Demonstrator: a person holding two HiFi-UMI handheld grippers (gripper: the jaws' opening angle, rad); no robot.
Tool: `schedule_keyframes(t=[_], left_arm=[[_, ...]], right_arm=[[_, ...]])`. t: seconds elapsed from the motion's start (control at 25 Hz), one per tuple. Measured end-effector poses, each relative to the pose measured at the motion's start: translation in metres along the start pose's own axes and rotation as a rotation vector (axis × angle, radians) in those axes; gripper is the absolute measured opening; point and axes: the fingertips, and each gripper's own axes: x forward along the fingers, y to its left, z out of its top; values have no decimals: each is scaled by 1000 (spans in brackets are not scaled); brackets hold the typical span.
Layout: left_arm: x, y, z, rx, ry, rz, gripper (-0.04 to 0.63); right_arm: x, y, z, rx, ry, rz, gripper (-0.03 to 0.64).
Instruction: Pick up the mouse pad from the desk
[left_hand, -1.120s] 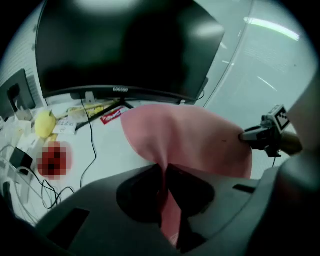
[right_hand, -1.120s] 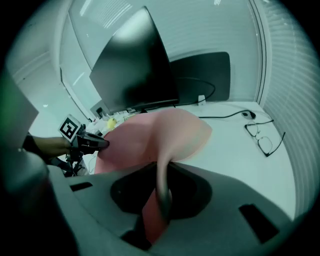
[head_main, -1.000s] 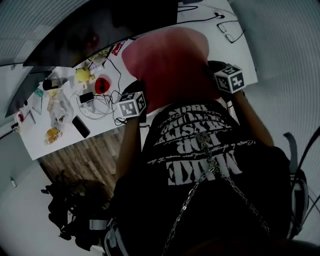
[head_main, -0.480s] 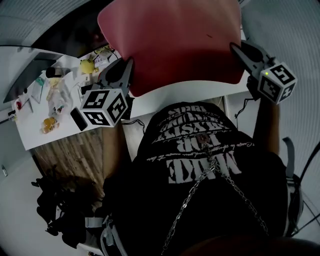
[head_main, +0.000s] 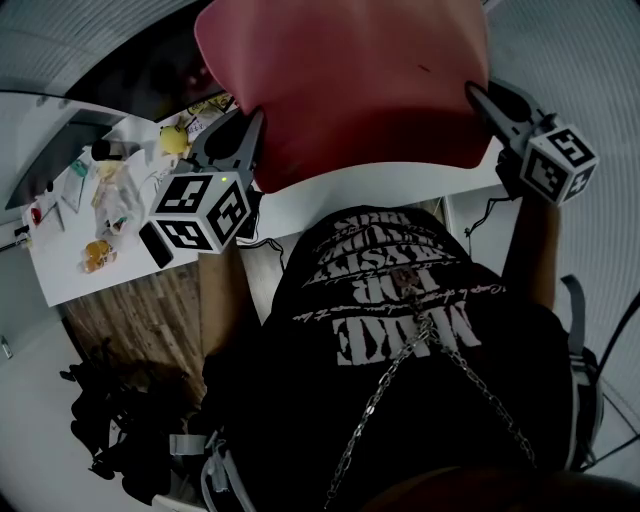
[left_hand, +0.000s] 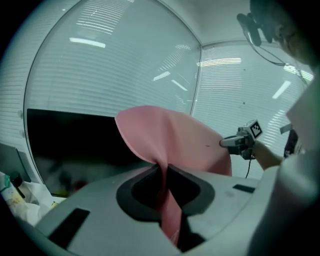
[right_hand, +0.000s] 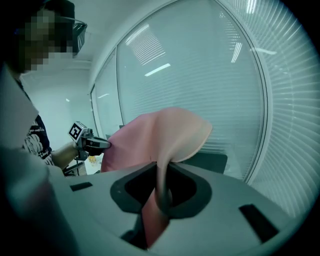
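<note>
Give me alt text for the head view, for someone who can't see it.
Seen from above, a large pink flexible mouse pad is held up above the white desk, the left gripper clamped on one side edge and the right gripper on the other. Small clutter lies on the desk's left end.
</note>
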Motion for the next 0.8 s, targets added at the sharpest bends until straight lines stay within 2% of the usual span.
schedule_keyframes(t=[0.16,0.32,0.4,0.48,0.56,0.6,0.68,0.8], left_arm=[[9,2,-23,-52,62,-11,51],[30,19,-70,-109,170,2,71],[43,36,-112,-133,261,36,134],[49,56,-154,-146,328,101,128],[49,69,-180,-143,353,143,128],[48,70,-183,-127,340,148,127],[43,62,-164,-76,238,143,79],[33,42,-102,-11,-37,156,9]], right_arm=[[10,-6,-24,60,62,8,64],[33,-12,-67,87,161,5,91],[44,-31,-102,88,219,-59,154],[50,-58,-138,113,241,-142,156],[52,-74,-162,149,236,-190,156],[51,-74,-166,152,221,-195,155],[49,-61,-156,121,148,-179,103],[49,-26,-118,11,-10,-163,21]])
